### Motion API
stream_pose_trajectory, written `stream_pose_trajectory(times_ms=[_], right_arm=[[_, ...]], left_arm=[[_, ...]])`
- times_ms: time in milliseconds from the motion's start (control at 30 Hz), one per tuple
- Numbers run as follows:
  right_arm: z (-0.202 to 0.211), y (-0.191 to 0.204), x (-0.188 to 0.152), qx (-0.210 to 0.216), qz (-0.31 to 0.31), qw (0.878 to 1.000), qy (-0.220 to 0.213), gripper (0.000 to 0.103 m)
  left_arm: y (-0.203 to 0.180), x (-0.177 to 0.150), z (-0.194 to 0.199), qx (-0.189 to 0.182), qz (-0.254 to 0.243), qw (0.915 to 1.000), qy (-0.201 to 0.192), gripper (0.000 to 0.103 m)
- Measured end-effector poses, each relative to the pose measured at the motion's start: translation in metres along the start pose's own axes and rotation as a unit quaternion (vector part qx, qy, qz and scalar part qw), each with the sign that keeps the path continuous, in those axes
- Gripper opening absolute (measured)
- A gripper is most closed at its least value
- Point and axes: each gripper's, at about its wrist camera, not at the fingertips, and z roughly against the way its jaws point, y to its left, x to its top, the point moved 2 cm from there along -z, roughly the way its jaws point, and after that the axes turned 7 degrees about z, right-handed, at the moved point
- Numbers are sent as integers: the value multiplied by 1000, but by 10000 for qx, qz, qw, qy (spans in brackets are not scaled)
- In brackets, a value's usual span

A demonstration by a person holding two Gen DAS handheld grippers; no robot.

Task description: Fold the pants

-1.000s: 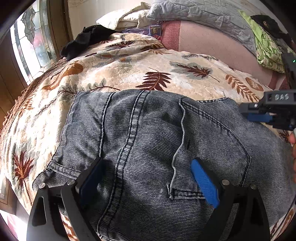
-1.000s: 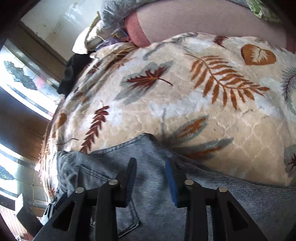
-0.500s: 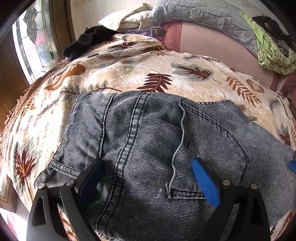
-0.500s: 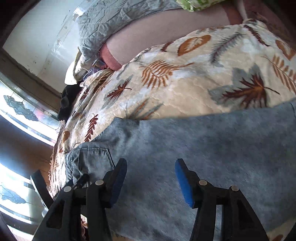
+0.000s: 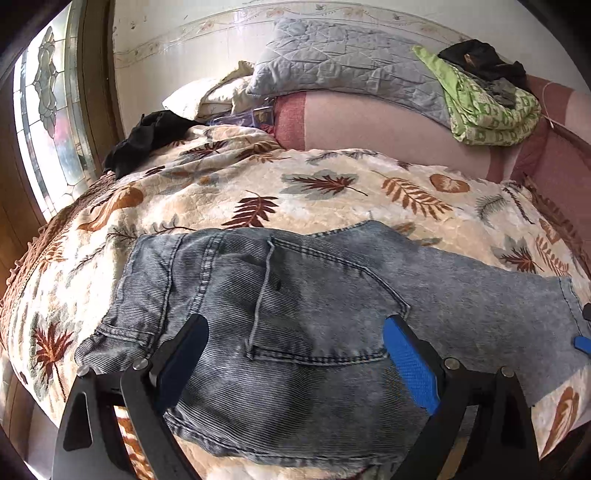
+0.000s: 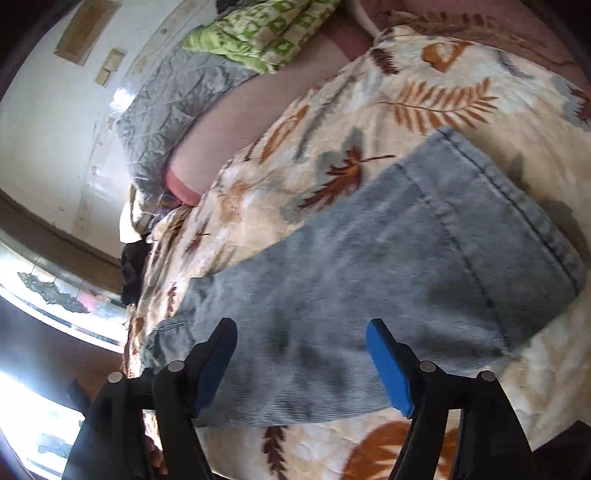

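Already doubled leg on leg, the pants [image 5: 295, 314] lie flat across the leaf-print blanket [image 5: 332, 192]. Over the waist end, the left gripper [image 5: 295, 354] hovers, jaws apart and empty; the right gripper [image 6: 299, 354], jaws opening and empty, hangs above the hem, probably to carry it toward the waist.

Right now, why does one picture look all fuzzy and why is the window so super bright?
Right wrist view: the jeans and leafy blanket look smeared, likely motion blur, and the window glares white at lower left. Left wrist view: sharp, jeans stitching clear; the fisheye lens bends the wall border into a curve.
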Motion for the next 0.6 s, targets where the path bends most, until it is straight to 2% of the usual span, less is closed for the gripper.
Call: stream_pose_trajectory(times_ms=[33, 100, 133, 167, 200, 267, 333, 400, 433, 500, 600], right_arm=[[-6, -19, -3, -121, -221, 9996, 117, 78], [-4, -40, 0, 522, -524, 9972, 55, 78], [3, -43, 4, 691, -678, 9953, 32, 78], [14, -41, 9, 837, -643, 9943, -109, 78], [28, -37, 14, 985, -510, 9933, -318, 78], [55, -38, 19, 1242, -398, 9893, -655, 79], [63, -53, 17, 1152, -552, 9889, -764, 81], [43, -77, 12, 774, -782, 9935, -302, 82], [34, -89, 7, 807, -1081, 9907, -165, 77], [47, -89, 11, 1062, -1136, 9868, -462, 77], [75, -85, 16, 868, -843, 9867, -1082, 78]], left_arm=[[-8, -6, -5, -24, -91, 9998, 173, 95], [-24, -20, -27, -45, -396, 9960, 796, 95], [-31, -25, -33, 219, -702, 9938, 838, 95], [-37, -28, -31, 379, -958, 9924, 667, 95], [-41, -28, -28, 396, -1047, 9919, 603, 95], [-45, -25, -21, 125, -933, 9933, 664, 95], [-51, -22, -12, -18, -808, 9952, 547, 95], [-64, -24, -8, -64, -882, 9947, 533, 95], [-72, -26, -7, -79, -954, 9938, 563, 95], [-89, -29, -3, -204, -1105, 9918, 614, 95], [-116, -30, 6, -472, -1189, 9903, 543, 95]])
